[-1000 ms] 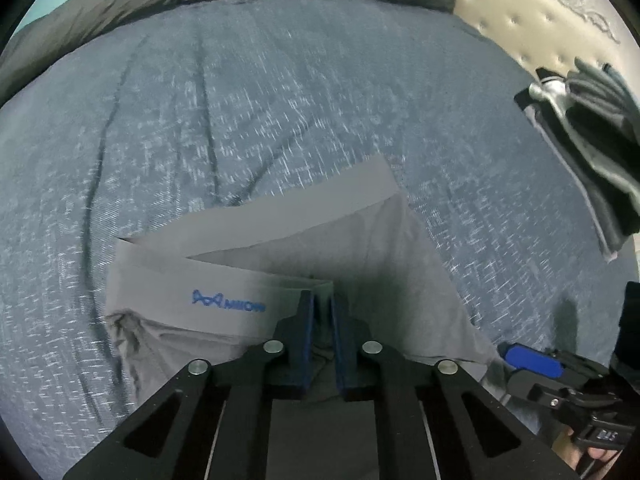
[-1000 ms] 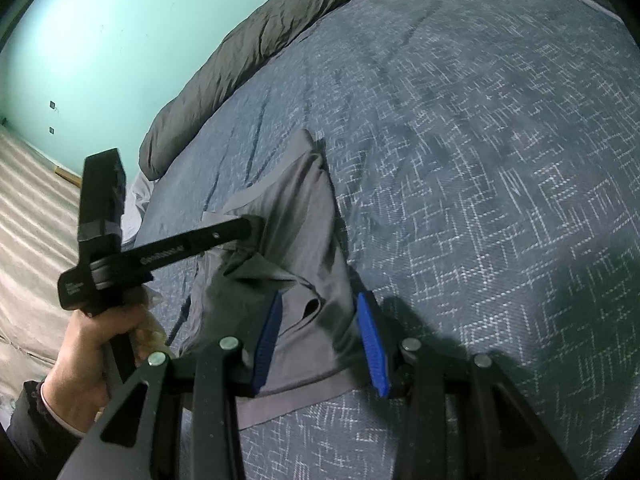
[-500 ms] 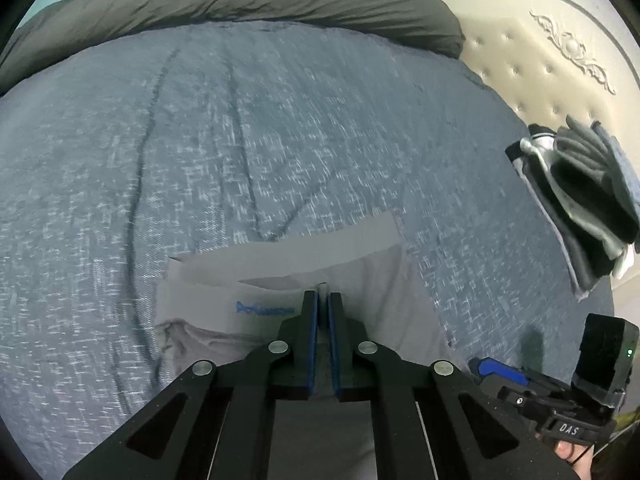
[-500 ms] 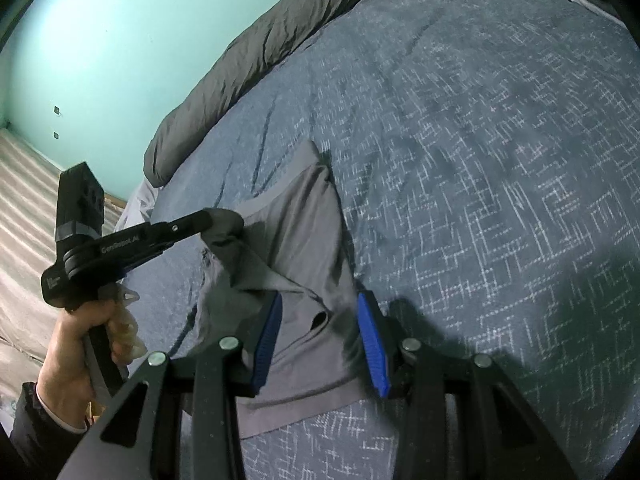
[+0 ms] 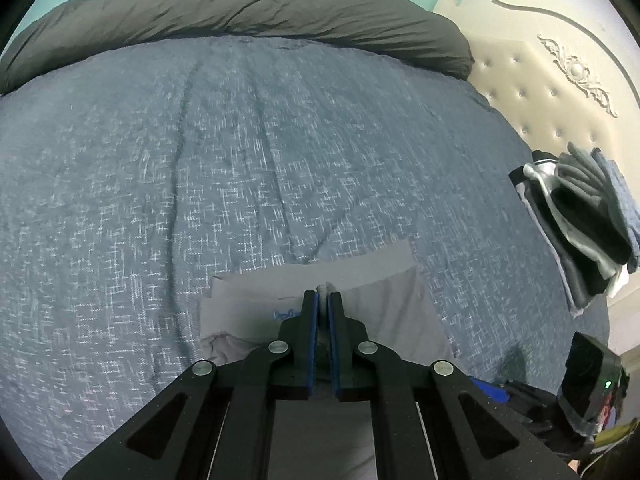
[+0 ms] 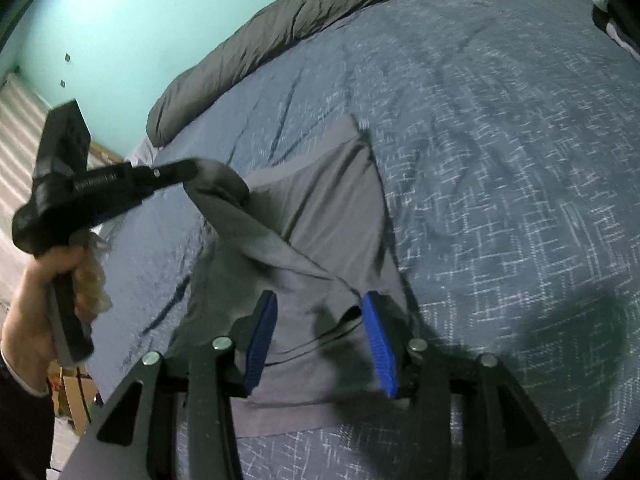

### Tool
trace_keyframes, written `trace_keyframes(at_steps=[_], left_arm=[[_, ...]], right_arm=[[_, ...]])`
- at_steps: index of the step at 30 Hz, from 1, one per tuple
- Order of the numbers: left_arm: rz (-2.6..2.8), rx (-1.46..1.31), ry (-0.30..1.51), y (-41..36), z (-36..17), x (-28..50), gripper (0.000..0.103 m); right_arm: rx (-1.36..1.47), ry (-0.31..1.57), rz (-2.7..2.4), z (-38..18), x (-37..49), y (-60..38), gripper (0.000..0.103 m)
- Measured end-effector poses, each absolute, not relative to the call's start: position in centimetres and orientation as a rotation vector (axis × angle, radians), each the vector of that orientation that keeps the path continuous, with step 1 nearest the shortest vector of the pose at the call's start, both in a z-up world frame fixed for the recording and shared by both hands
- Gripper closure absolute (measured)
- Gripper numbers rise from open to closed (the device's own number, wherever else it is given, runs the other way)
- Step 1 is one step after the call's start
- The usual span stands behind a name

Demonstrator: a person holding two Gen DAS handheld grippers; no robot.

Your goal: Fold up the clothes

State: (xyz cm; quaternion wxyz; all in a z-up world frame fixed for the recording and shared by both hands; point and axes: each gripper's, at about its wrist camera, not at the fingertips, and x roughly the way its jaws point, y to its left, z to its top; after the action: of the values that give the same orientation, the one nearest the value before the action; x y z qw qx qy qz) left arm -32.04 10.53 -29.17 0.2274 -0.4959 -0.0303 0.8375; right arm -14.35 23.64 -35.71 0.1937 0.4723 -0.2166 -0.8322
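In the left wrist view, the left gripper [image 5: 323,300] sits at lower centre with its jaws pressed together on a pinched edge of the grey underwear [image 5: 380,304], which lies on the blue bedspread [image 5: 240,160] just beyond the fingertips, waistband running left to right across the frame. In the right wrist view, the right gripper [image 6: 320,320] stands half spread and empty over the garment's near hem at lower centre, while the lifted corner stretches up-left to the left gripper [image 6: 176,172]. The fold probably goes toward the waistband at upper centre, so the left hand leads.
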Motion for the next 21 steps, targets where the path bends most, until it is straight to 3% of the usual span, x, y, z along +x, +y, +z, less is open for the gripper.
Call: trace_keyframes(at_steps=[4,8,21], left_arm=[[2.308,-1.361,-0.082,10.4,-29.0,-32.2,0.098],[2.31,-1.361,-0.084,10.3,-28.9,-32.4,0.098],[2.328,-1.34,-0.083,11.1,-27.5,-32.9,0.098]], right_arm=[[1.341,-0.581,-2.349,-36.0,-14.2,24.1,0.087],[1.342,-0.572,-2.343,-35.8,-13.9,24.5,0.1],[1.218,-0.635,-2.365,-33.4,-11.6,26.3,0.102]])
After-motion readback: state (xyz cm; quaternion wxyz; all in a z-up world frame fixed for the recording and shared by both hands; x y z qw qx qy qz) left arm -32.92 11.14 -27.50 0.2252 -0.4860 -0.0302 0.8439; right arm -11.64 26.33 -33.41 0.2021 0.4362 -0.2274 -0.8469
